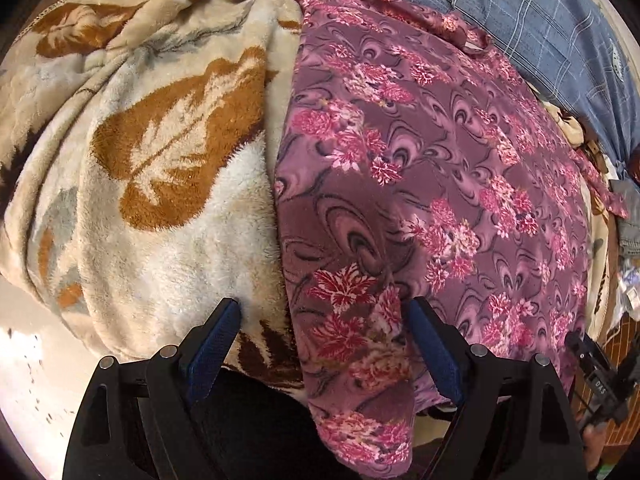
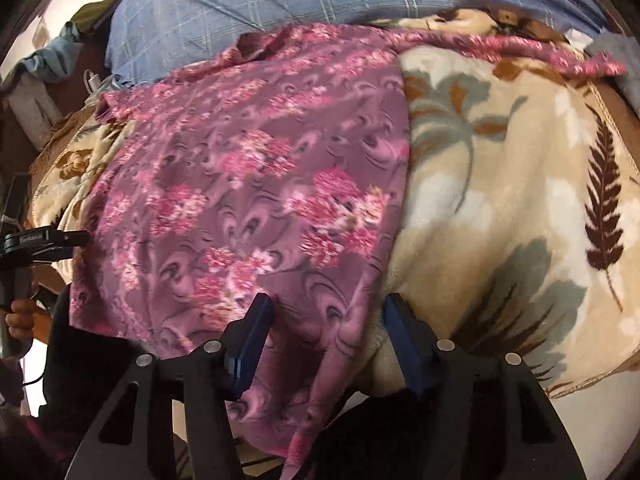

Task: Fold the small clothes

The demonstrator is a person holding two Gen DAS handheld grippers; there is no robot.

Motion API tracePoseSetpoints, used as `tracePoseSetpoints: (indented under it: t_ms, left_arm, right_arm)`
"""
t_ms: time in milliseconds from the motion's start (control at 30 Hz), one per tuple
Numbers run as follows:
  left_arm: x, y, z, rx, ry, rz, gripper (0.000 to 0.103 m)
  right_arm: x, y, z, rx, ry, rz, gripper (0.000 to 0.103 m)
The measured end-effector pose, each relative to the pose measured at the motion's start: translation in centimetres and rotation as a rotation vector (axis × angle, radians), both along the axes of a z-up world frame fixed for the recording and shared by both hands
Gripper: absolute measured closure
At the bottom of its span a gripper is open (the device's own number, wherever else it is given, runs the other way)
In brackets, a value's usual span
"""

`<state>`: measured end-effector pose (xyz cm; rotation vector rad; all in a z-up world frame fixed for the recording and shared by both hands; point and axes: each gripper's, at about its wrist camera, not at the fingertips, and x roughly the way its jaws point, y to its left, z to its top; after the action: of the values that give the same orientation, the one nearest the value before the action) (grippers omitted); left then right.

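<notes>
A mauve garment with pink flower print [image 1: 420,168] lies spread on a cream leaf-pattern blanket [image 1: 152,152]; it also shows in the right wrist view [image 2: 256,184]. My left gripper [image 1: 324,308] is open, its jaws straddling the garment's near left corner, which hangs over the bed edge. My right gripper [image 2: 328,304] is open, its jaws straddling the garment's near right corner, which droops between them. The right gripper also shows at the left wrist view's right edge [image 1: 600,376], and the left gripper at the right wrist view's left edge [image 2: 36,240].
The blanket [image 2: 520,200] covers the bed. A blue checked pillow [image 1: 552,16] lies behind the garment, also in the right wrist view [image 2: 280,4]. Pale floor [image 1: 36,364] shows below the bed edge. Other clothes [image 1: 630,216] sit at the far right.
</notes>
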<state>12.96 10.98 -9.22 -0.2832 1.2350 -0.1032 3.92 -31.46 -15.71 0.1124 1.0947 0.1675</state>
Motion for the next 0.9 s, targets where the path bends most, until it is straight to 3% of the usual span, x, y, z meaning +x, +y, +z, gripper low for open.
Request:
tracePoseSetpoints:
  t_ms: [33, 67, 100, 133, 200, 367, 467, 600, 667, 767, 867, 900]
  left_arm:
    - [-0.1, -0.1, 0.1, 0.001, -0.015, 0.002, 0.028]
    - [-0.4, -0.2, 0.3, 0.016, -0.028, 0.010, 0.037]
    - [-1.0, -0.3, 0.9, 0.059, -0.040, 0.027, 0.054]
    - [-0.9, -0.1, 1.2, 0.074, -0.047, 0.029, 0.067]
    - [-1.1, 1.1, 1.9, 0.030, -0.053, 0.053, 0.081]
    - [-1.6, 4.9, 3.2, -0.038, -0.063, 0.141, 0.083]
    - [-2.1, 5.7, 2.4, -0.094, -0.022, 0.152, 0.075]
    - [-3.4, 4.2, 1.1, -0.165, 0.020, 0.065, 0.046]
    - [-3.6, 3.1, -0.2, -0.168, 0.045, 0.023, 0.041]
    - [-3.4, 2.1, -1.5, -0.096, 0.054, 0.025, 0.047]
    - [-3.4, 3.1, -0.4, -0.094, 0.040, 0.061, 0.087]
    - [-3.6, 4.5, 0.8, -0.193, 0.023, 0.079, 0.099]
  right_arm:
    - [-0.1, 0.0, 0.0, 0.003, -0.010, -0.003, 0.046]
    - [-0.2, 0.0, 0.1, -0.001, -0.023, -0.007, 0.061]
    - [-0.3, 0.0, 0.3, -0.012, -0.033, -0.008, 0.072]
    - [-0.2, 0.0, 0.6, -0.029, -0.039, -0.007, 0.092]
    - [-0.3, -0.9, 1.6, -0.023, -0.049, -0.004, 0.098]
    - [-0.8, -6.4, 2.8, 0.020, -0.062, -0.127, 0.099]
    - [-0.7, -7.0, 2.1, 0.059, -0.057, -0.152, 0.099]
    - [-0.3, -5.8, 1.7, 0.092, -0.041, -0.114, 0.092]
    - [-0.5, -6.0, 1.7, 0.141, -0.034, -0.109, 0.088]
    - [-0.5, -5.7, 1.0, 0.141, -0.011, -0.104, 0.086]
    - [-0.3, -5.2, 1.2, 0.109, -0.009, -0.088, 0.099]
    - [-0.4, -5.2, 1.7, 0.138, -0.013, -0.082, 0.099]
